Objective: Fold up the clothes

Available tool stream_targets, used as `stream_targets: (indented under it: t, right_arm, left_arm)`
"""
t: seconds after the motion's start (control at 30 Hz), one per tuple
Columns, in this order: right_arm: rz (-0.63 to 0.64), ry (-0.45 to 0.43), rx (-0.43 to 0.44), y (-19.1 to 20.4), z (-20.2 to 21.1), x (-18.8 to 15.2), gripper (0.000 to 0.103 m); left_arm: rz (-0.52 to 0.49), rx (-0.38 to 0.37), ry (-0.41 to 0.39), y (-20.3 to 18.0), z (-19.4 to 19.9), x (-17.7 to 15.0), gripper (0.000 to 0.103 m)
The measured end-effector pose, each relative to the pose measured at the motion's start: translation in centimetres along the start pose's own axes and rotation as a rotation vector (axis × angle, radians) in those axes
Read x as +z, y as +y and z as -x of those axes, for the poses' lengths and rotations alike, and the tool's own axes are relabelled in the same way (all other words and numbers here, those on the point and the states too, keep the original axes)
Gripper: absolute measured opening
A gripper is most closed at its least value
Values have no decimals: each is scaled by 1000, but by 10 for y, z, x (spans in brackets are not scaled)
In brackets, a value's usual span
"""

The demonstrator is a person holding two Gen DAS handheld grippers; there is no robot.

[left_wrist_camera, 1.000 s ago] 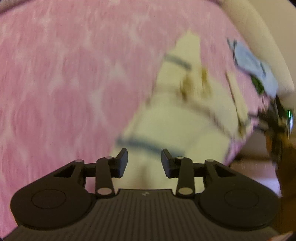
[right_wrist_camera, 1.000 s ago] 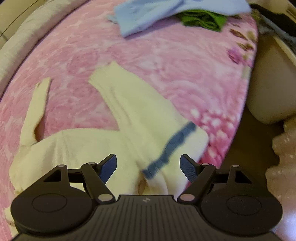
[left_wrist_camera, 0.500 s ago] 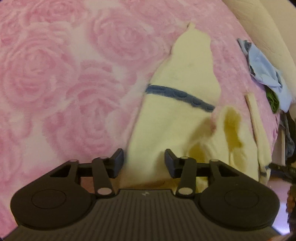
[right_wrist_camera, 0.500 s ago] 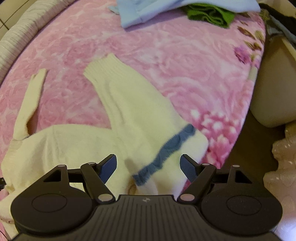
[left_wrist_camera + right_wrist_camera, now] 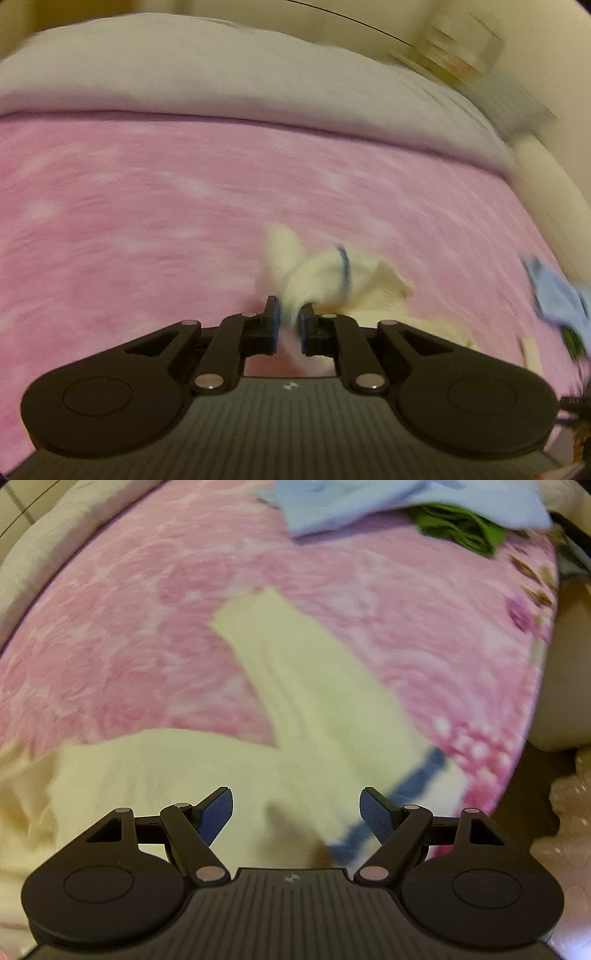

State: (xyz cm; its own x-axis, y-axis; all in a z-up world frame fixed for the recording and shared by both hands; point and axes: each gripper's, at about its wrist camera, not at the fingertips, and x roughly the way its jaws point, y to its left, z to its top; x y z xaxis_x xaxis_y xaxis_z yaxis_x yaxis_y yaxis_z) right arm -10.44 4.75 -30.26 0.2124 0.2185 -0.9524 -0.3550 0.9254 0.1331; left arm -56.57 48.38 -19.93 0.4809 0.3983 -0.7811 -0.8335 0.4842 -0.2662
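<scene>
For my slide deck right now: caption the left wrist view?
Left gripper pinching a cream sweater above the pink blanket.

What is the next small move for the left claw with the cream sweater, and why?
Probably carry the pinched sleeve across onto the sweater body. The left claw is shut on the cream sweater, while the right claw hangs open above its body on the pink blanket.

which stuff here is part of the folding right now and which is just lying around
In the job:
- cream sweater with a blue stripe
- left gripper, shut on a bunch of the sweater
- right gripper, open above it

Lying about:
- light blue garment
- green garment
- pink blanket underneath
</scene>
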Motion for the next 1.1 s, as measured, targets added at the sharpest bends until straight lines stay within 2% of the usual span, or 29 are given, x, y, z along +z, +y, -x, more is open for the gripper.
stream_targets:
  t: [0.07,0.13,0.17,0.2,0.33,0.37,0.4,0.43,0.57,0.7,0.93,1.03,1.1]
  right_arm:
    - [33,1,17,17,-4,1,79]
    - [84,9,31,35,-9,1,79]
    - [112,11,36,44,-11,0,79]
    - [140,13,41,53,-12,0,79]
    - [290,-15,42,83,-14,-3,79]
    - [328,-25,40,89,-14,-3,79]
    - [366,-35,38,95,-14,-4,79]
    - [387,-34,46,99,-16,-1,79]
    - [429,-1,85,111,-26,7,78]
    - [479,2,111,119,-34,12,78]
    - [548,25,200,120,-54,20,69]
    - [589,20,236,128,-60,22,69]
    - [614,24,246,133,-67,24,69]
  left_arm:
    - [40,128,48,27,3,-19,15]
    - [28,272,133,41,-6,-39,16]
    - [11,309,164,43,-10,-47,16]
    - [-3,311,189,40,-13,-53,16]
    - [-56,108,219,6,-22,-43,20]
    - [-89,53,218,-7,-27,-36,27]
    - [-144,12,219,-19,-37,-28,36]
    - [-210,-25,224,-33,-51,-22,39]
    - [-432,-150,290,-75,-122,-6,39]
    - [-559,-212,347,-89,-180,2,38]
    - [-630,-263,433,-84,-234,5,41]
    - [-617,-297,477,-77,-244,0,49]
    - [-644,-307,482,-79,-247,-8,56]
